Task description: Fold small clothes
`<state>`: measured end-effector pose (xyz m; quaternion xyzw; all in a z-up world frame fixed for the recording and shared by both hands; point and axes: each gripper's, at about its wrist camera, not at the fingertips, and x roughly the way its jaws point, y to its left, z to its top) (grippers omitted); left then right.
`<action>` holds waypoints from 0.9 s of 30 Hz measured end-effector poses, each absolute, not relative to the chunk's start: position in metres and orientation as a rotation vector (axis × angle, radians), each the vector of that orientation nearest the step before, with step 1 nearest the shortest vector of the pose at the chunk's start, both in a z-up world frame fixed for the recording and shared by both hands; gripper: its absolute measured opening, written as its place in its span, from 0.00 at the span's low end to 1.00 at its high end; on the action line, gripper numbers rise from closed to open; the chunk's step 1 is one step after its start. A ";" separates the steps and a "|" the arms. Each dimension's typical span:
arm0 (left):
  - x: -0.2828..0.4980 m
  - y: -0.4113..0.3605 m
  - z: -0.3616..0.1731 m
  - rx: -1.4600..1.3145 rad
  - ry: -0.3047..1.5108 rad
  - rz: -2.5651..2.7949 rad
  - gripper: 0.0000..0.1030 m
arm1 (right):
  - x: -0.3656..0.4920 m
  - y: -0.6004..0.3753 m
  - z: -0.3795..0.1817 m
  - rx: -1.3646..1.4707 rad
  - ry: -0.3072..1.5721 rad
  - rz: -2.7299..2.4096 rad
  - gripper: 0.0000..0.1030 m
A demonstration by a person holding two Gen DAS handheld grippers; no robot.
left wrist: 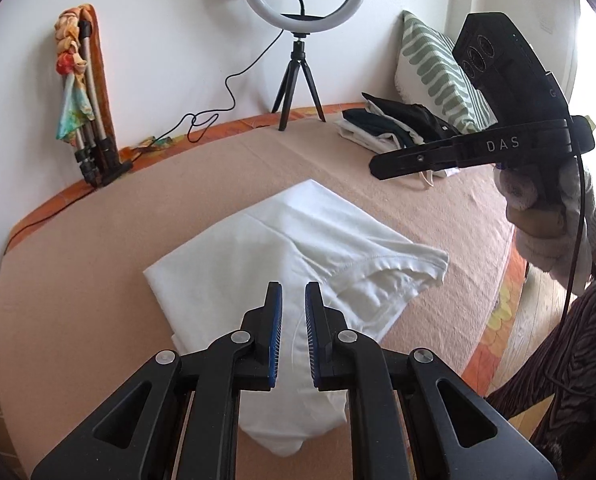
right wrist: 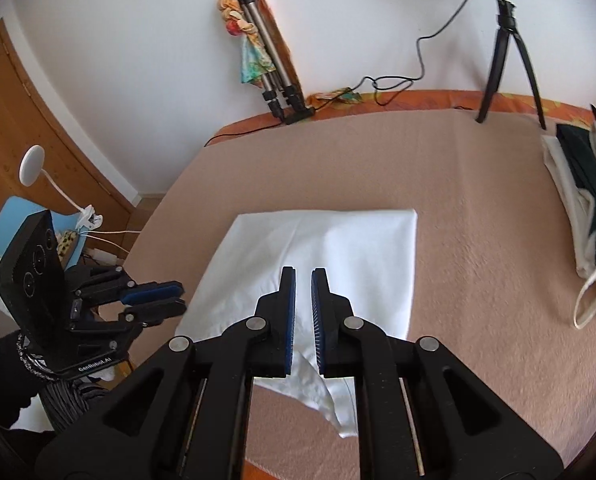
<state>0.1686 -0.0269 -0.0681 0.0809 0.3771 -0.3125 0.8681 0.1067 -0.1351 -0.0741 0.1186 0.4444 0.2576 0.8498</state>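
A white garment [left wrist: 282, 256] lies folded flat on the tan blanket; it also shows in the right wrist view [right wrist: 318, 248]. One rumpled hem end with stitching sticks out toward the near edge [right wrist: 338, 404]. My left gripper [left wrist: 293, 292] hovers above the garment's near part, jaws slightly apart with nothing between them; in the right wrist view it [right wrist: 180, 298] sits at the garment's left edge. My right gripper [right wrist: 303, 276] is held above the garment, jaws slightly apart and empty; in the left wrist view it [left wrist: 374, 166] is raised at the right.
A stack of dark and white clothes [left wrist: 394, 128] lies at the far right by a leaf-patterned pillow [left wrist: 434, 68]. A ring light on a tripod [left wrist: 298, 92] and a folded tripod with scarves [left wrist: 86, 112] stand by the wall. The tan blanket [left wrist: 98, 280] covers the bed.
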 end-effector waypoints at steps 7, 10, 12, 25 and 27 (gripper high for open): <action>0.228 -0.044 -0.086 0.061 0.870 -0.669 0.10 | 0.166 -0.099 -0.111 0.223 1.014 0.606 0.09; 0.241 -0.049 -0.108 0.057 0.948 -0.679 0.10 | 0.172 -0.094 -0.137 0.220 1.071 0.609 0.09; 0.239 -0.053 -0.128 0.105 1.007 -0.681 0.10 | 0.168 -0.091 -0.155 0.191 1.109 0.604 0.09; 0.206 -0.024 -0.124 0.181 0.956 -0.622 0.10 | 0.193 -0.112 -0.139 0.195 1.071 0.595 0.08; 0.205 -0.018 -0.133 0.191 0.974 -0.612 0.10 | 0.203 -0.110 -0.149 0.183 1.095 0.568 0.08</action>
